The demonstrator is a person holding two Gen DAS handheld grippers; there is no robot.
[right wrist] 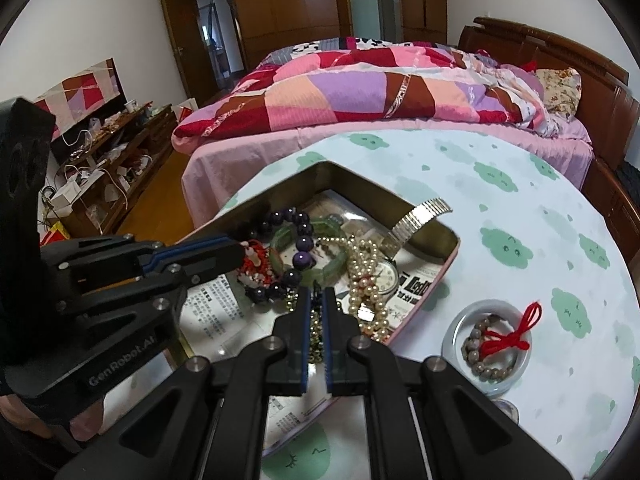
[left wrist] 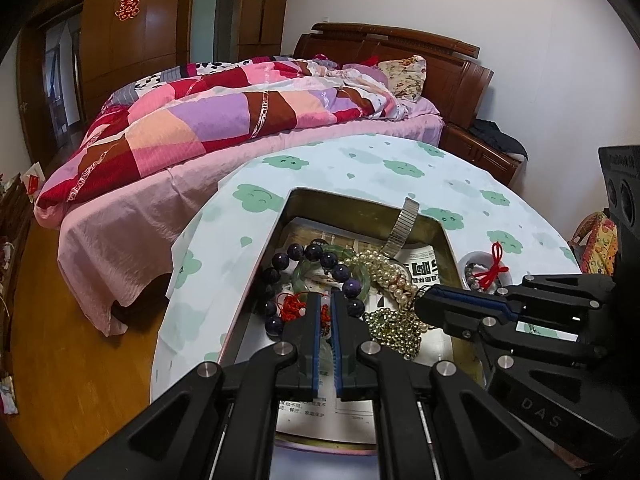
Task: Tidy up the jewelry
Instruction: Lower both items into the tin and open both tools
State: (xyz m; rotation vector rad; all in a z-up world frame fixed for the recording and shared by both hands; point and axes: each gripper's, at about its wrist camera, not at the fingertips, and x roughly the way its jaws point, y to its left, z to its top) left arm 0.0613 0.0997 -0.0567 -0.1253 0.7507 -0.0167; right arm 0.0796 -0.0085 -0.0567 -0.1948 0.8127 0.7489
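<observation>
- Over on the left, the left gripper [left wrist: 326, 308] has its jaws nearly together on a red knotted cord charm [right wrist: 254, 266] near the left side of the tin [left wrist: 442, 236]. It looks pinched, though I can't be sure how firmly.
- That charm lies against the dark purple bead bracelet [left wrist: 320, 254] and the green jade bangle [right wrist: 320, 256]. My worry: lifting it could drag those two along if the cord is snagged on them.
- In the middle, the right gripper [right wrist: 316, 300] has its jaws almost closed over the gold bead chain [left wrist: 396, 330]. Beads sit between the pads, but whether they are truly clamped I cannot tell.
- The gold chain is heaped against the pearl necklace [right wrist: 362, 276] and a watch [right wrist: 386, 272], so a pull could tangle the strands or tip the metal watchband [right wrist: 420, 216] off the tin's rim.
- Far right, on the tablecloth [right wrist: 480, 184], a pale bangle [right wrist: 486, 344] already holds a brown bead bracelet and a red bow, well apart from the tin.
</observation>
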